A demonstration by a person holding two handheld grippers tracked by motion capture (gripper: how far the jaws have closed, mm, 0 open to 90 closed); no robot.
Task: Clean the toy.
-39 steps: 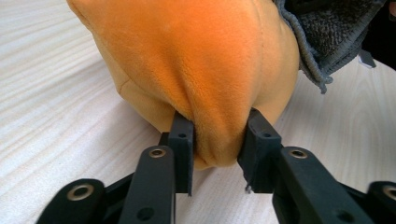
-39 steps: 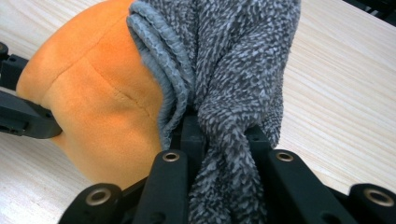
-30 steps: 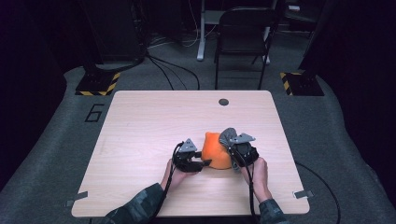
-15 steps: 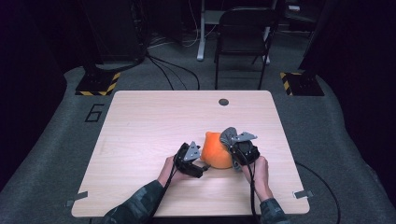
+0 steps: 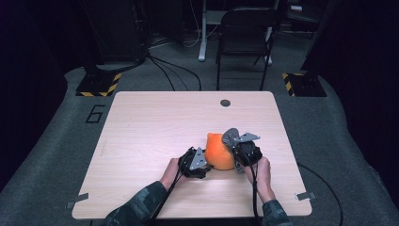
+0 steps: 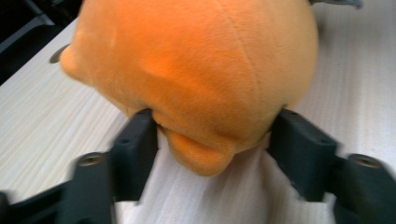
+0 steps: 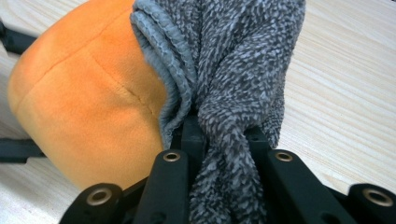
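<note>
Table (image 5: 141,141): pale wood, 1 work item near its front edge. Plush (image 5: 219,151): orange, lying between the 2 grippers, its length running left to right. Left gripper (image 5: 203,162): nearer, jaws just closing, 1 on each side of the plush's narrow end and touching it. Right gripper (image 5: 235,147): clamped tight on the grey sock (image 7: 233,79), which hangs beside the plush's far end.
</note>
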